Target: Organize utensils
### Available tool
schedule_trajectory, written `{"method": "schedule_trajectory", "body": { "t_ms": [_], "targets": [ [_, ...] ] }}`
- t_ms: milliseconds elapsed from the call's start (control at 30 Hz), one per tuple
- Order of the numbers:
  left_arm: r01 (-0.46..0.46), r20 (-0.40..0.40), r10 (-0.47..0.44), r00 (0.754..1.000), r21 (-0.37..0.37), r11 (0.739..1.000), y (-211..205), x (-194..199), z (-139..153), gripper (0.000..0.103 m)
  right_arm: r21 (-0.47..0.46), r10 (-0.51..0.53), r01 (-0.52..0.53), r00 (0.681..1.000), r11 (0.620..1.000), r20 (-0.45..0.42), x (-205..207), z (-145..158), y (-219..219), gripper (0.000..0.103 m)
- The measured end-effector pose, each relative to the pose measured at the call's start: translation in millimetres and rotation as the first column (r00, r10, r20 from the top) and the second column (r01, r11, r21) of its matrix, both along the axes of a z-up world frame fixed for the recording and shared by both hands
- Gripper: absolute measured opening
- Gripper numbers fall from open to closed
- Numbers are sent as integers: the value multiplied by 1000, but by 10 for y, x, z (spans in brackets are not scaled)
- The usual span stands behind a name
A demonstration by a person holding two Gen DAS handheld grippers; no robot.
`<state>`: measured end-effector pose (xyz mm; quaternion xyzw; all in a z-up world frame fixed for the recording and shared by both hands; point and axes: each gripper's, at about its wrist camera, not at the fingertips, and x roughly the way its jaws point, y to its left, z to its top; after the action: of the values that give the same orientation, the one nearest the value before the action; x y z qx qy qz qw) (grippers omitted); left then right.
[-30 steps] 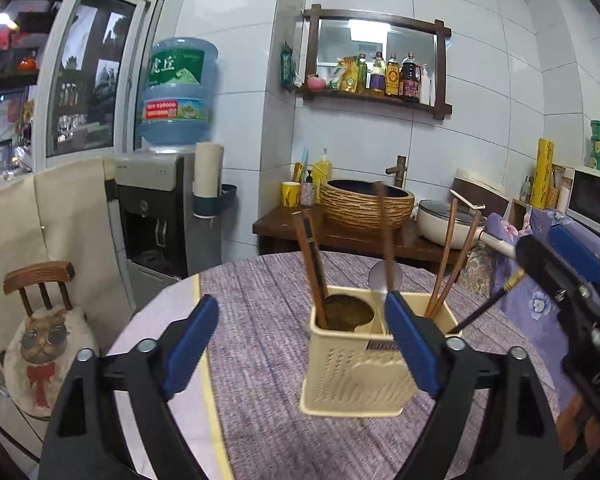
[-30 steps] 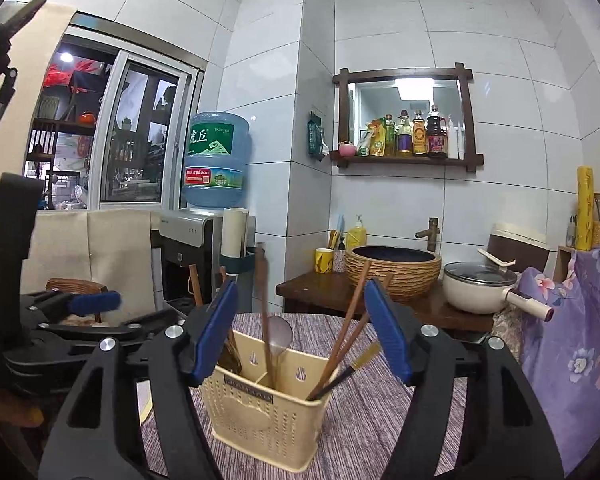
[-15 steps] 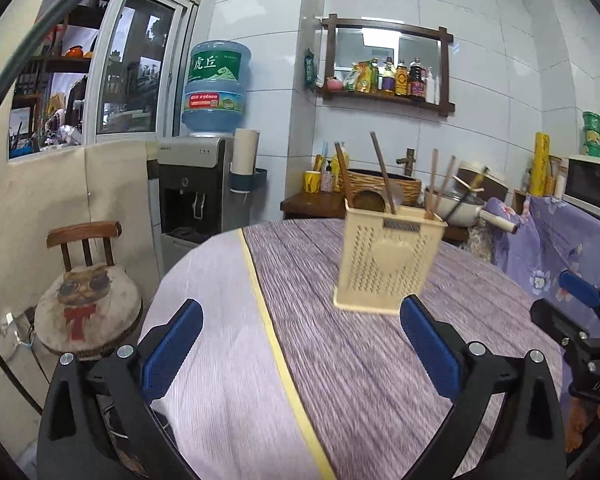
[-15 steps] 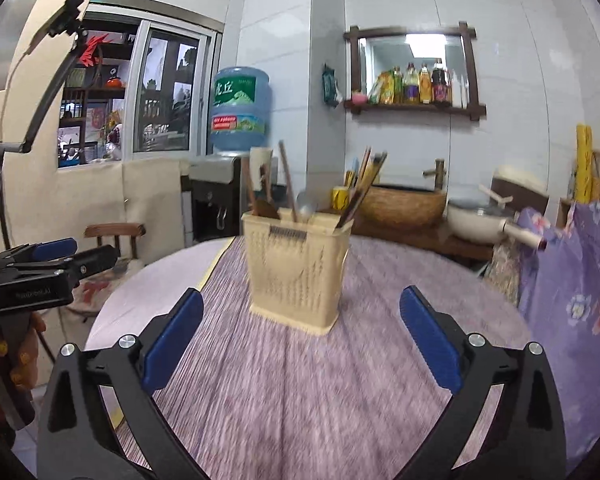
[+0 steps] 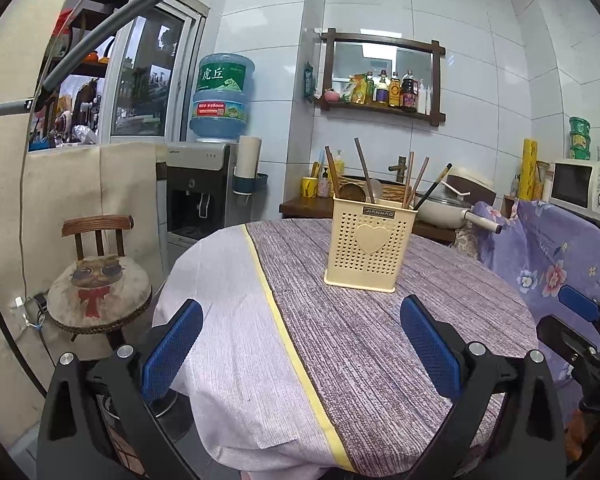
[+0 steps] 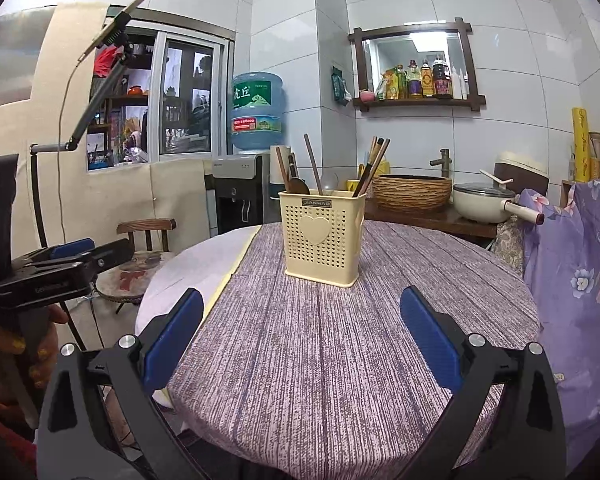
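A cream perforated utensil holder (image 5: 370, 242) with a heart on its front stands upright on the round table (image 5: 380, 340); it also shows in the right wrist view (image 6: 322, 236). Chopsticks (image 5: 414, 178) and spoons (image 5: 350, 190) stand in its compartments. My left gripper (image 5: 300, 344) is open and empty, well back from the holder near the table's front edge. My right gripper (image 6: 300, 344) is open and empty, also well back from the holder.
The table has a purple striped cloth with a white part (image 5: 220, 312) on the left. A chair with a cat cushion (image 5: 98, 280) stands left. A floral-covered seat (image 5: 560, 248) is right. A counter with basket (image 6: 412, 192) and pot (image 6: 484, 200) lies behind.
Both grippers have pulled back and down from right above the holder to the table's near edge. The holder now stands far ahead of both, and both stay open.
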<state>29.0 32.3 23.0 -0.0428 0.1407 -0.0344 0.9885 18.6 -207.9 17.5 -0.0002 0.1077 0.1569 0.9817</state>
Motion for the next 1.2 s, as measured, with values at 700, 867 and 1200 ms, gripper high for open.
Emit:
{"method": "schedule_trajectory", "body": {
  "t_ms": [700,867,1200],
  "targets": [
    [31,6,-31,999,7,999,-108,-113,-21,98,25,10,-10,1000,1000,-9,-43,37,-45,97],
    [34,4,-34,999,9,999,-127,-121,-36,98,26,10,-9,1000,1000,-11,-39,34,-36,97],
    [31,1,-31,1000,14,999,-140,-119,-35,98,26,11,-10,1000,1000,-14,-35,23,-32,97]
  ]
}}
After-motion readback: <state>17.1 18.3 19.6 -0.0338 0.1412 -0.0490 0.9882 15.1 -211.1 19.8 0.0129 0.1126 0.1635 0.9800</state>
